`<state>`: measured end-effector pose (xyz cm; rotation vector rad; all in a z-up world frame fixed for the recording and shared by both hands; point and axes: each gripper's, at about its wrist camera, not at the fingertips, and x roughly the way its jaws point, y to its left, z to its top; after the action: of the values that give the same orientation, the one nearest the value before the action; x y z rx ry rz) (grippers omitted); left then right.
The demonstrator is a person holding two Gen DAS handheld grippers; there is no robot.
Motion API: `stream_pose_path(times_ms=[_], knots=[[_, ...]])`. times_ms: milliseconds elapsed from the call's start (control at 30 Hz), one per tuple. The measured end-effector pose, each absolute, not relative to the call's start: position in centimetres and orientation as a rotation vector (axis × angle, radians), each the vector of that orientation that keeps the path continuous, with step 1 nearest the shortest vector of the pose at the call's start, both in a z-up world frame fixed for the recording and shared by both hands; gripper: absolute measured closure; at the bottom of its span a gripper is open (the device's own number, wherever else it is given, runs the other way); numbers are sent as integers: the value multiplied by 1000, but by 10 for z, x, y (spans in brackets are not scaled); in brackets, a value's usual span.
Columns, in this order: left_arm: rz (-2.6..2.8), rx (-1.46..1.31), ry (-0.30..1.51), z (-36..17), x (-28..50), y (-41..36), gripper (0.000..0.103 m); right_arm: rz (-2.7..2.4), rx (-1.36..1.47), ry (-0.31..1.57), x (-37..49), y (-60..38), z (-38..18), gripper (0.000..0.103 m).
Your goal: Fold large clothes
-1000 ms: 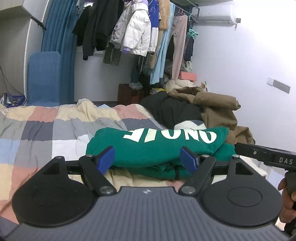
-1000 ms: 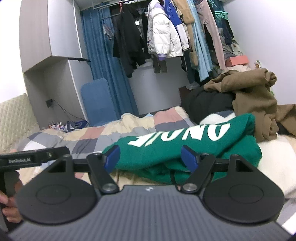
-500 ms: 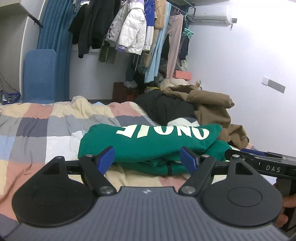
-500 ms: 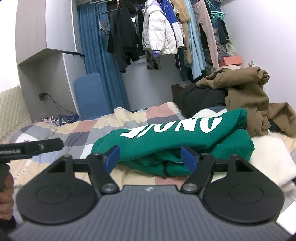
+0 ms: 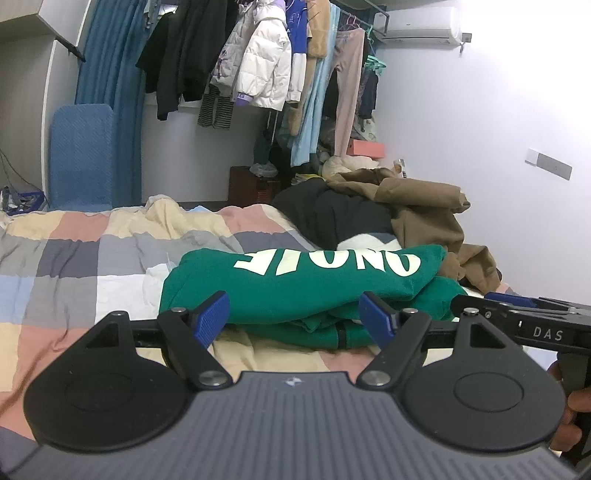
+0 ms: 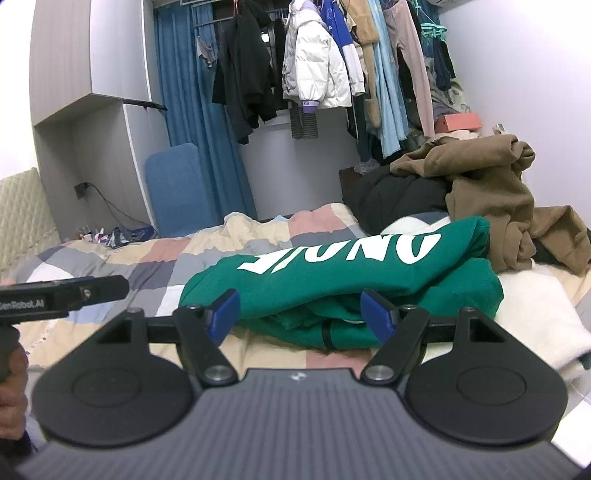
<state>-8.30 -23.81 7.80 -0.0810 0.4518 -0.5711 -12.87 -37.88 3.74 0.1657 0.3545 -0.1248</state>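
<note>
On the patchwork duvet of the bed lies a green sweatshirt, folded into a thick bundle with white block lettering facing up and reading upside down toward both cameras. Its lower layers bulge out on the right side, and a dark strip, possibly a tag or cord, shows at the near edge, though the view is too coarse to say which. Behind the bundle on the right sits a heap of other garments: a brown jacket draped over a black coat, with something white and fluffy touching the sweatshirt's right edge.

From the left wrist view, the left gripper hovers just short of the sweatshirt's near edge, its blue-padded fingers spread wide with nothing between them. The right gripper's body pokes in from the right edge of that view, held in the person's hand.

From the right wrist view, the right gripper likewise stands before the bundle with its blue pads wide apart and empty, the green fabric seen through the gap.

Farther back, a rail of hanging clothes includes a white puffer jacket, beside blue curtains and a blue padded chair. An air conditioner is mounted high on the wall.
</note>
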Motion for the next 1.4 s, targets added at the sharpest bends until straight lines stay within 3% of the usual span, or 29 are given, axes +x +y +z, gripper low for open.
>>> stream_pose_path(times_ms=[133,300,433,600,1400], knots=[[-568,-80,452,78,-83,-238,17,-132,160,359,-130,-378,39,28],[-562,-81,450,79,-84,-236,3,-149,153,358,-130,-379,41,28],[-554,-85,453,79,-84,-235,2,-166,141,366,-129,-379,41,29],[-543,-78,448,80,-84,-235,1,-184,152,360,-129,-384,40,0],[-501,-55,458,83,-87,-233,0,-217,138,380,-130,-380,40,0]])
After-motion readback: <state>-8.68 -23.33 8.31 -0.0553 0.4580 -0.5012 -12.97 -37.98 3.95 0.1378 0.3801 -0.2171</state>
